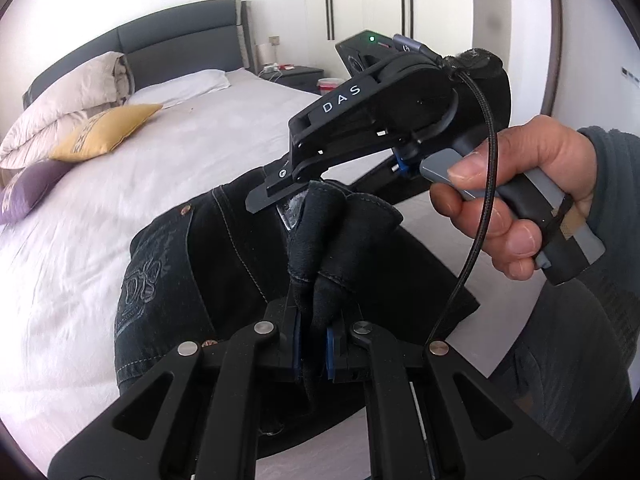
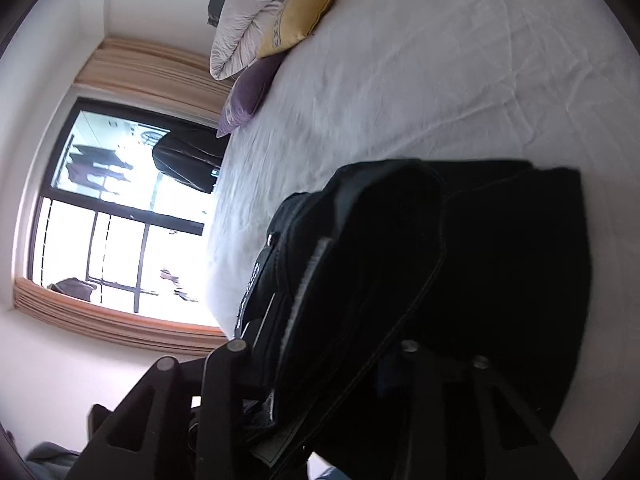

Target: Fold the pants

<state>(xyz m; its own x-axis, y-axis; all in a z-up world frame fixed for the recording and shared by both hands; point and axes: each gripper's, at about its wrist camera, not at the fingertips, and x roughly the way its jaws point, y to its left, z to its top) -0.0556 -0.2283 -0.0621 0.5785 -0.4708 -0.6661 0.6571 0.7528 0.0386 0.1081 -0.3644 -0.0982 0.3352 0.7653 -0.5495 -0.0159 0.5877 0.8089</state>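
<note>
Black jeans (image 1: 224, 264) with an embroidered back pocket hang bunched over the white bed (image 1: 120, 208). My left gripper (image 1: 314, 344) is shut on a bunched fold of the jeans between its blue pads. My right gripper (image 1: 288, 200), held by a hand, is shut on the same bunch just above it. In the right wrist view the jeans (image 2: 460, 260) drape over my right gripper (image 2: 328, 380) and hide its fingertips; the view is tilted sideways.
A white pillow (image 1: 180, 86), a beige duvet (image 1: 64, 104), a yellow cushion (image 1: 104, 130) and a purple cushion (image 1: 28, 192) lie at the grey headboard (image 1: 172, 46). A nightstand (image 1: 296, 74) and wardrobe stand behind. A window (image 2: 120, 208) faces the bed's far side.
</note>
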